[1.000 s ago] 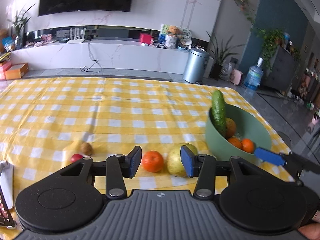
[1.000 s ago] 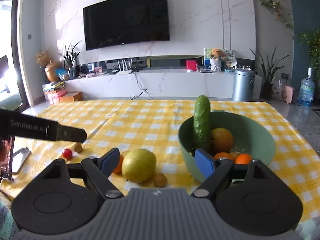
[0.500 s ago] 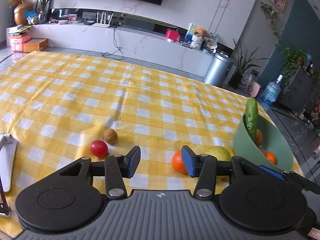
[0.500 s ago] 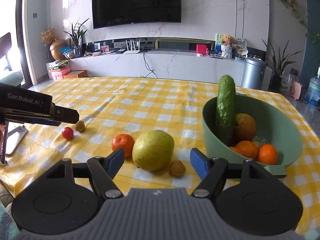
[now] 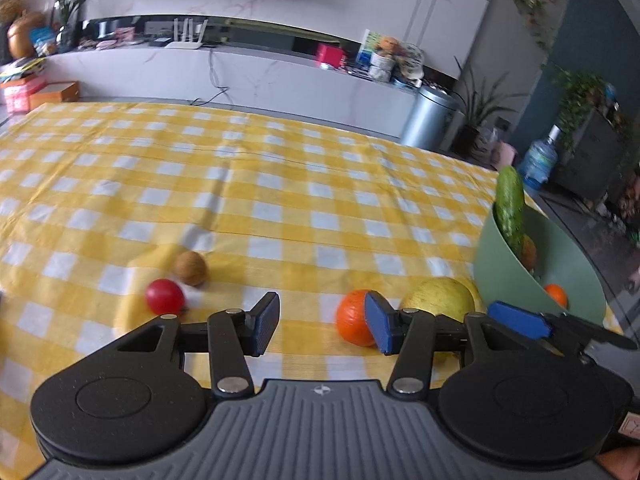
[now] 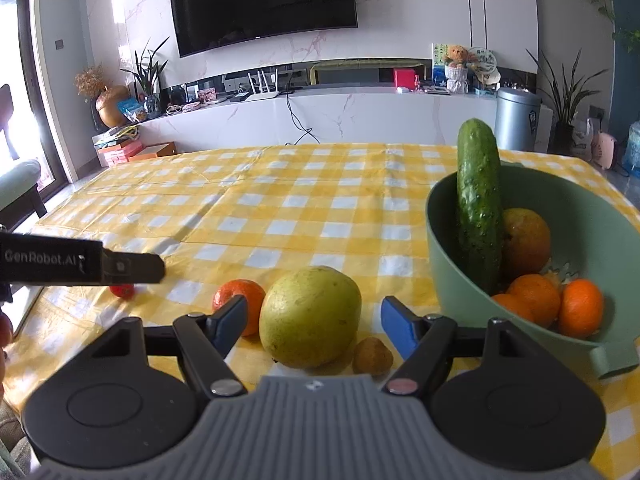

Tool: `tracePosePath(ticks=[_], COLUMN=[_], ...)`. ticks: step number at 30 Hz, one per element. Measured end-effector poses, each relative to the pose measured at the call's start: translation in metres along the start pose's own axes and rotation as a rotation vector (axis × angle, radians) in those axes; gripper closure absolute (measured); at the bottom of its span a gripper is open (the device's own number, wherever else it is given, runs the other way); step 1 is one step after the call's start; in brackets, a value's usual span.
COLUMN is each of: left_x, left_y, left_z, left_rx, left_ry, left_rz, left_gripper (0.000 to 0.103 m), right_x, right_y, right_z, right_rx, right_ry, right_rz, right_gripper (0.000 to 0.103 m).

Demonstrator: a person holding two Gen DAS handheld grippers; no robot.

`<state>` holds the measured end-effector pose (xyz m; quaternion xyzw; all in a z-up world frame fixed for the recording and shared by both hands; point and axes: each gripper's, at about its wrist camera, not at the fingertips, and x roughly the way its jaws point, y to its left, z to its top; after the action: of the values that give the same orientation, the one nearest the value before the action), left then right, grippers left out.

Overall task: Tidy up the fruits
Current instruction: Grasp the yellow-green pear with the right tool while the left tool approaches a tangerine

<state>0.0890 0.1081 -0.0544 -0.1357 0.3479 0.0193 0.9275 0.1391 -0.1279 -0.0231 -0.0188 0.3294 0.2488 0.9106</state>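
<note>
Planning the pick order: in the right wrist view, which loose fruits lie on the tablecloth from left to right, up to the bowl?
Red tomato → tangerine → yellow pear → small brown fruit → green bowl.

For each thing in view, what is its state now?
Left gripper: open, empty.
Right gripper: open, empty, pear between its fingers.
Pear: on the cloth.
Tangerine: on the cloth.
Tomato: on the cloth.
Cucumber: leaning in the bowl.
</note>
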Motion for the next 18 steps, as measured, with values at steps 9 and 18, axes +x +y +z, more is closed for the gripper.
tracePosePath(ticks=[9, 18], left_x=[0.017, 0.023], left_y=[0.002, 0.009], left_z=[-0.005, -0.006], left_rx=[-0.017, -0.057], left_ry=[0.039, 0.053], left_rz=[0.019, 0.022], left_gripper=[0.045, 0.045], right_x=[0.022, 0.036], right_y=[-0.001, -0.002], right_z=[-0.004, -0.006], right_rx=[0.018, 0.018], right_ry=[0.026, 0.051], right_rz=[0.039, 0.060], right_gripper=[0.032, 0.034])
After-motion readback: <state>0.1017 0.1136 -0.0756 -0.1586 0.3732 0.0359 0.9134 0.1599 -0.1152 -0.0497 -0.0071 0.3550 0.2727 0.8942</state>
